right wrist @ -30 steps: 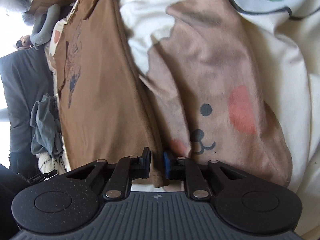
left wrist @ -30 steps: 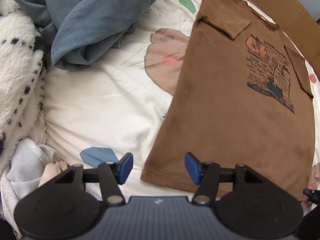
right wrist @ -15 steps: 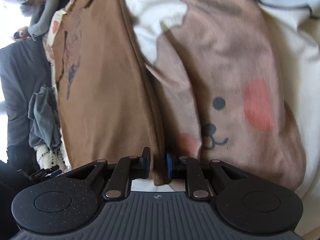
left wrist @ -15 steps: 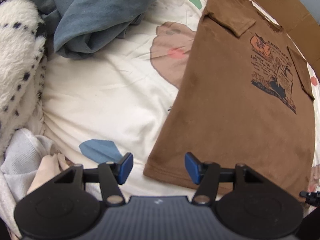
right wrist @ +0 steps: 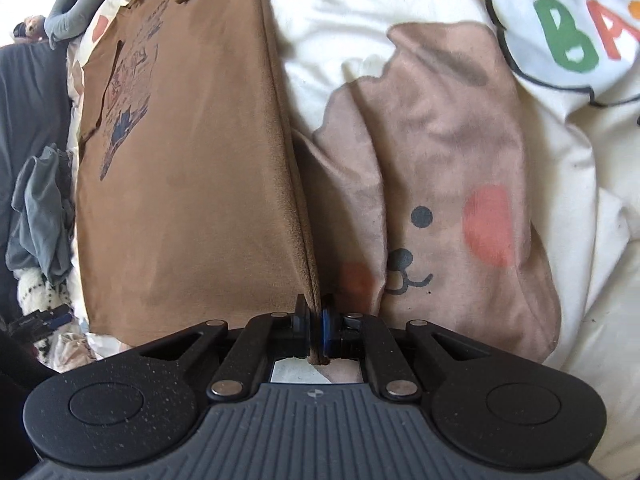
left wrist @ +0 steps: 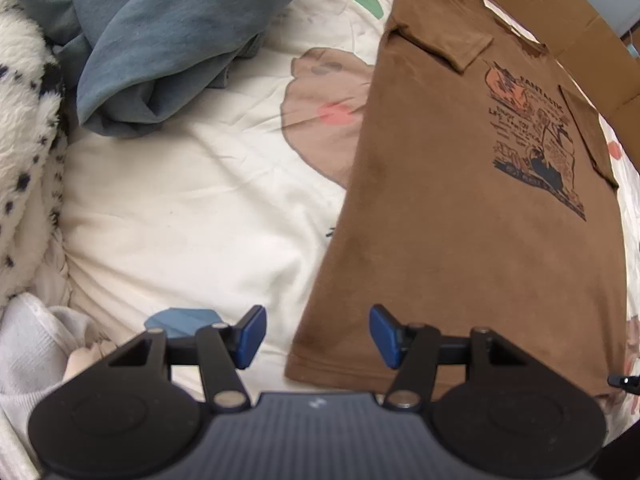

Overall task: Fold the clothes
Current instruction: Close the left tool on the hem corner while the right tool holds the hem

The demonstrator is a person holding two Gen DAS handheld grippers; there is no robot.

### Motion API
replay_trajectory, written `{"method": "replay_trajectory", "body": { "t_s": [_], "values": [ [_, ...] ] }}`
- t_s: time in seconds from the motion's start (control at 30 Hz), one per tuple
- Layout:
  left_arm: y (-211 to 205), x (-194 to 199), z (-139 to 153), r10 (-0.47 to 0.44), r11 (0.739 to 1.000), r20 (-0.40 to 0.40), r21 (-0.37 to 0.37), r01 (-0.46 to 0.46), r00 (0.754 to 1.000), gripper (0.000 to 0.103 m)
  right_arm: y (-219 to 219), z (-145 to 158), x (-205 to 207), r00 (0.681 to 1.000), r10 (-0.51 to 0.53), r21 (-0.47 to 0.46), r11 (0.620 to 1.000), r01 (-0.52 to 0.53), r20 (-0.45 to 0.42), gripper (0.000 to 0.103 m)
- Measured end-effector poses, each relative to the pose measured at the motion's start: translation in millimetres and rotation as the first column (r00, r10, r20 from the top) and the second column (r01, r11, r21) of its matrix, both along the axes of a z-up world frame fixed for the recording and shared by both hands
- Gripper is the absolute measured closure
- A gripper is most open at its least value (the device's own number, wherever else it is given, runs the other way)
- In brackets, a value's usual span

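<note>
Nearest, the right gripper (right wrist: pixel 315 330) had just been closing, and its jaws stood clamped on the hem corner of the brown T-shirt (right wrist: pixel 192 184), the doubled edge pinched between the pads and lifted into a ridge. The left gripper (left wrist: pixel 314 338) hung apart and empty over the shirt's other hem corner (left wrist: pixel 304 368). Beyond them the shirt lay flat on the cream bear-print bedspread (left wrist: pixel 192 208), sleeves already turned in over the chest print (left wrist: pixel 536 136). It looked light, soft and limp, likely to sag anywhere unsupported, so both hem corners seemed the sensible holds. Farther off sat a crumpled blue-grey garment (left wrist: pixel 172 40) and a cardboard box (left wrist: pixel 580 52).
</note>
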State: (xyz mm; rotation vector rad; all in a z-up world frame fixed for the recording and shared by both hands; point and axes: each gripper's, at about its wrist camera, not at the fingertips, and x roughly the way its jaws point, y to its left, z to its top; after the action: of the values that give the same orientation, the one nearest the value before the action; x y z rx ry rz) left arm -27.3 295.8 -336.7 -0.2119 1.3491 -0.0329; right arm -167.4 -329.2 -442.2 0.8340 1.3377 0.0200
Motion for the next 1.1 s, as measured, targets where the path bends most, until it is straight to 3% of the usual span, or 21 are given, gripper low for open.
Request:
{"method": "replay_trajectory", "body": {
  "t_s": [0.17,0.23,0.33,0.43,0.53,0.7,0.73,0.8,0.83,1.1],
  "values": [
    [17.3,-0.6,-10.1,0.033,0.999,0.004,-0.014,-0.033,0.999,0.047,7.6,4.9,3.8,1.000,0.025,-0.079,0.997,-0.025,-0.005,0.101],
    [23.8,-2.1,-17.5,0.053,0.998,-0.005,-0.027,-0.053,0.999,0.053,8.2,4.1,4.0,1.000,0.012,-0.081,0.997,-0.014,-0.019,0.101],
    [27.8,-5.5,-26.1,0.074,0.995,-0.010,-0.062,-0.074,0.997,0.054,9.7,3.5,5.5,0.999,0.009,-0.089,0.996,-0.013,-0.040,0.101],
    [26.0,-8.2,-35.2,0.069,0.995,-0.019,-0.074,-0.070,0.997,0.055,13.4,4.3,7.7,0.998,0.015,-0.106,0.994,-0.021,-0.055,0.101],
    [22.9,-10.4,-46.1,0.060,0.995,-0.038,-0.076,-0.062,0.998,0.066,18.9,5.2,8.9,0.998,0.017,-0.122,0.992,-0.024,-0.062,0.100],
    [14.6,-16.2,-52.6,0.014,0.997,-0.025,-0.069,-0.016,1.000,0.067,25.4,8.6,9.5,0.998,0.012,-0.135,0.991,-0.020,-0.059,0.101],
    [13.6,-17.7,-54.3,0.009,0.997,-0.029,-0.073,-0.011,1.000,0.069,26.3,9.4,9.3,0.998,0.012,-0.137,0.990,-0.020,-0.058,0.101],
    [11.0,-20.0,-56.5,-0.004,0.997,-0.038,-0.073,0.002,0.999,0.091,27.2,10.9,8.4,0.998,0.013,-0.140,0.990,-0.021,-0.055,0.101],
    [10.2,-21.0,-55.5,-0.008,0.997,-0.038,-0.071,0.005,0.999,0.098,27.5,11.8,8.2,0.999,0.014,-0.141,0.990,-0.021,-0.053,0.101],
    [30.5,-32.2,-21.0,0.039,0.992,-0.012,-0.123,-0.040,0.999,0.099,19.6,29.4,0.7,0.999,0.050,-0.120,0.991,-0.051,-0.012,0.101]
  ]
}}
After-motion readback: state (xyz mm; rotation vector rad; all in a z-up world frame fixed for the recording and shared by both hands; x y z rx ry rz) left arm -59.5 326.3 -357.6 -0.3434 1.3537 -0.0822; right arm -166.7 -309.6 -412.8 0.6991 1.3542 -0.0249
